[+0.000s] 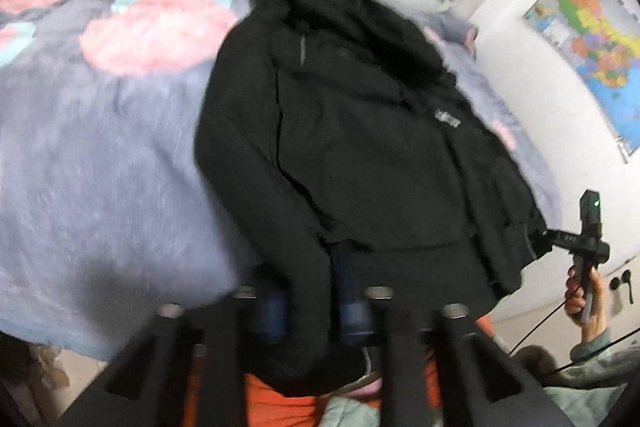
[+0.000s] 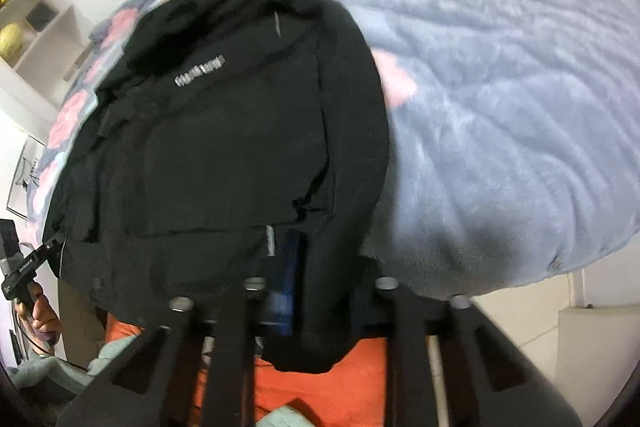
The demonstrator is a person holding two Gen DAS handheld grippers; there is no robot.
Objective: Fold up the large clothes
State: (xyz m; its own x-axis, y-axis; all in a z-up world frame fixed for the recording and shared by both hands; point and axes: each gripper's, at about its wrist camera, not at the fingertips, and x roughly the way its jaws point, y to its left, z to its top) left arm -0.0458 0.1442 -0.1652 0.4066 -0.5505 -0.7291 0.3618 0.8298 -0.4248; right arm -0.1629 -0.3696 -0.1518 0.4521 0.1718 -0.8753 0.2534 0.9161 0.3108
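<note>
both my grippers tilt down at the low centre of their frames: left gripper [image 1: 310,311] and right gripper [image 2: 286,301] each clamped tight on the near hem of the black jacket [image 1: 360,155]. it's spread on the grey blanket [image 1: 100,155], mid-frame, chest lettering [image 2: 200,75] too blurred to read.

Black jacket [image 1: 352,131] gripped at its hem on the bed [image 1: 100,155].

The left gripper [image 1: 312,311] has its jaws closed on the near hem. At the right edge, the right gripper [image 1: 550,241], held in a hand [image 1: 586,297], pinches the jacket's other bottom corner. A map [image 1: 596,47] hangs on the wall.
</note>
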